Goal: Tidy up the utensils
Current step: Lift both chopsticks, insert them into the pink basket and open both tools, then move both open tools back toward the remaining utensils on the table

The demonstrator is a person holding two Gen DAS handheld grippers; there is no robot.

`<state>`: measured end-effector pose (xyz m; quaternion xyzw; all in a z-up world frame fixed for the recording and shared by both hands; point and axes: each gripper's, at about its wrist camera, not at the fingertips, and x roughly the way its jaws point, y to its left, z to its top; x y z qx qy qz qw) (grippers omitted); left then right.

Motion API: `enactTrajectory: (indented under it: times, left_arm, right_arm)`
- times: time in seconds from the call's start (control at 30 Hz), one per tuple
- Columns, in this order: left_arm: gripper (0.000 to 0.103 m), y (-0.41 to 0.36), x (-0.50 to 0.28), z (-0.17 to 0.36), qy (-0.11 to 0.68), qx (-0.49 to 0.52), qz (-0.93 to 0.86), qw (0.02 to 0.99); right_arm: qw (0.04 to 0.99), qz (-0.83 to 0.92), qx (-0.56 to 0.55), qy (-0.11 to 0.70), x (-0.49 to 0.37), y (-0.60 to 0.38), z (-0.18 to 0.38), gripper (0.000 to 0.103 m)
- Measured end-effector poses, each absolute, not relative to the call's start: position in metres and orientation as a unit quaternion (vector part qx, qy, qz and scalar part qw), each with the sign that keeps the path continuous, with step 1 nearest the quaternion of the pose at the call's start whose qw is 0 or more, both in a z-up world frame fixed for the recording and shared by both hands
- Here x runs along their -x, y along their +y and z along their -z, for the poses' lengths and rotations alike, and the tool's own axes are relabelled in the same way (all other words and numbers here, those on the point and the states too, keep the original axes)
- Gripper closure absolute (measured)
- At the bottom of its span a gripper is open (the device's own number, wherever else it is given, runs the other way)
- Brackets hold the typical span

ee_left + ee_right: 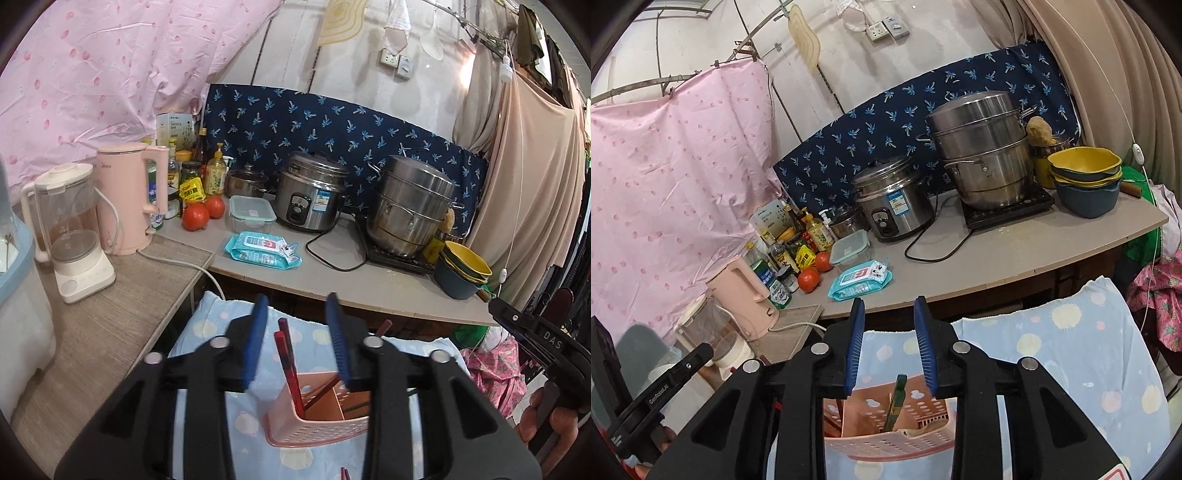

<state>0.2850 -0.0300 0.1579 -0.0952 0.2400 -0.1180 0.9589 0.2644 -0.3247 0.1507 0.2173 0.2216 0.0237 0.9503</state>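
Left wrist view: pink holder [321, 413] at 6 o'clock on the dotted cloth [207, 332], red chopsticks [290, 365] upright inside.
Left gripper [299, 339]: wide, empty, directly above.
Right gripper [889, 345]: wide, empty; green utensil [897, 402] below.
Advice: probably descend straight, close on one stick, avoid tipping the holder.
Surface [332, 273]: 12 o'clock, cookers.

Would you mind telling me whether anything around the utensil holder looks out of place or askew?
One thing does: the pink utensil holder sits on a soft spotted blue cloth rather than the counter, and it looks tilted. The red chopsticks inside lean instead of standing straight.
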Motion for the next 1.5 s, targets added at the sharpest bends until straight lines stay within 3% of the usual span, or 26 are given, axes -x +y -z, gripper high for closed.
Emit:
enactTrajectory:
  times: [0.5,1.2,1.5]
  left_arm:
    - [0.069,-0.018,-0.229,-0.133,0.261,0.083,0.113,0.955]
    - [0.069,-0.037,-0.115,0.029,0.452,0.03,0.125,0.883]
    - [0.069,-0.048,-0.08,0.059,0.494,0.01,0.15,0.856]
  right_arm:
    - [0.951,-0.029,-0.178,0.252,-0.198,-0.311,-0.129,0.075]
    - [0.887,-0.03,-0.129,0.442,-0.059,-0.257,0.037,0.075]
    - [0.871,-0.047,-0.112,0.475,-0.035,-0.235,0.071,0.075]
